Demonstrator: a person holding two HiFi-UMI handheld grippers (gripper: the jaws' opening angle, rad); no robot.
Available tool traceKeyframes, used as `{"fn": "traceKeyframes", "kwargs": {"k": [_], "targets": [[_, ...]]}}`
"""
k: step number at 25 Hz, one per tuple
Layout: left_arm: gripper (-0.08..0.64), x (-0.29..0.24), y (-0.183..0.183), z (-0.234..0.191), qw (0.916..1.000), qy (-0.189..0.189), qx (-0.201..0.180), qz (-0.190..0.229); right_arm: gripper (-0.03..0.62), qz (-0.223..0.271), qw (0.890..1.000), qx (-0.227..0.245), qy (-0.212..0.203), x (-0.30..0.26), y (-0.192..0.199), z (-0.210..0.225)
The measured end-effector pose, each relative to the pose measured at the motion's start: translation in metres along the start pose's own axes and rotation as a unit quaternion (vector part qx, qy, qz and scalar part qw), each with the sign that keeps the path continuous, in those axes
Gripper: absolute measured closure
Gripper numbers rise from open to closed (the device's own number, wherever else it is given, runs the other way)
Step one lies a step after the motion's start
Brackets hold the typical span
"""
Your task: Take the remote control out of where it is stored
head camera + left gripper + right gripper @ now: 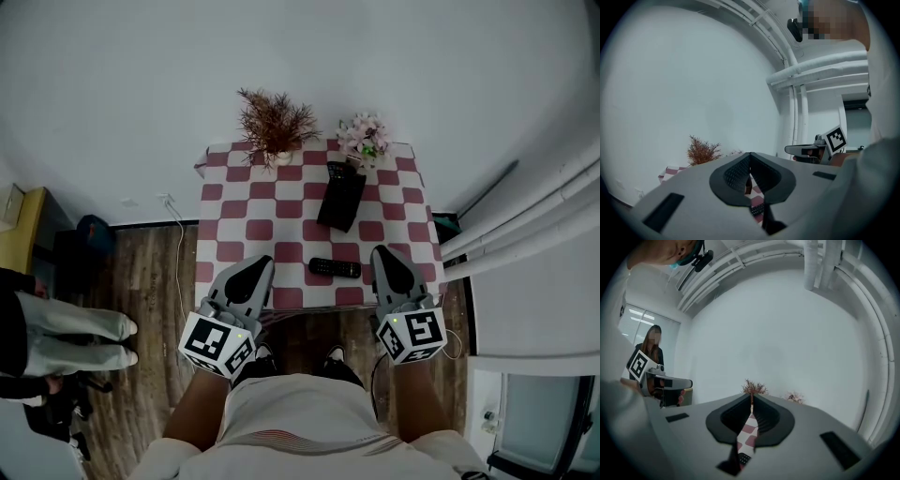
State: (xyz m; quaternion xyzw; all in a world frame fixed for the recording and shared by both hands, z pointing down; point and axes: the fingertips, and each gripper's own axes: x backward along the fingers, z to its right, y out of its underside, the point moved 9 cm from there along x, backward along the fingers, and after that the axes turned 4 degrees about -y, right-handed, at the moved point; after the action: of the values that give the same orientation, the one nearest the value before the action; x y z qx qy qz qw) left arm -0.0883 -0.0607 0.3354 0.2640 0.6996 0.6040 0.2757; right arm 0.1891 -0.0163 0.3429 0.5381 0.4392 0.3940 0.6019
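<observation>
Red-checked surface (225,225) has the remote control (336,267) lying loose at 6 o'clock from the black holder (342,199), so the job looks done, and the left hand-held gripper (263,262) and right hand-held gripper (379,251) are both closed, holding nothing.

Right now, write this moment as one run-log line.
remote: on table, ungripped | left gripper: shut, empty | right gripper: shut, empty

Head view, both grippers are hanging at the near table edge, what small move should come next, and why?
Probably open the right gripper and ease it forward toward the black holder. Its jaws are shut on nothing, like the left gripper, and the holder stands nearer its side. A remote already lies loose on the tablecloth, so the job may be done.
</observation>
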Motion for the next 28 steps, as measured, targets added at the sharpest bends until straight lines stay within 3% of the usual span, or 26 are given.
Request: {"fn": "traceKeyframes", "kwargs": {"k": [10,13,17,28], "targets": [[0.551,0.008,0.012,-0.016,0.9998,-0.011,0.012,-0.008,0.561,-0.052,0.993,0.052,0.091,-0.073,0.013,0.006],[0.551,0.013,0.018,-0.025,0.9996,-0.018,0.018,-0.015,0.478,-0.058,0.990,0.061,0.115,-0.108,0.020,0.007],[0.551,0.017,0.026,-0.039,0.9990,-0.025,0.027,-0.026,0.416,-0.066,0.981,0.069,0.168,-0.156,0.031,0.018],[0.551,0.009,0.044,-0.079,0.9966,-0.041,0.050,-0.051,0.376,-0.123,0.959,0.068,0.244,-0.249,0.075,0.037]]}}
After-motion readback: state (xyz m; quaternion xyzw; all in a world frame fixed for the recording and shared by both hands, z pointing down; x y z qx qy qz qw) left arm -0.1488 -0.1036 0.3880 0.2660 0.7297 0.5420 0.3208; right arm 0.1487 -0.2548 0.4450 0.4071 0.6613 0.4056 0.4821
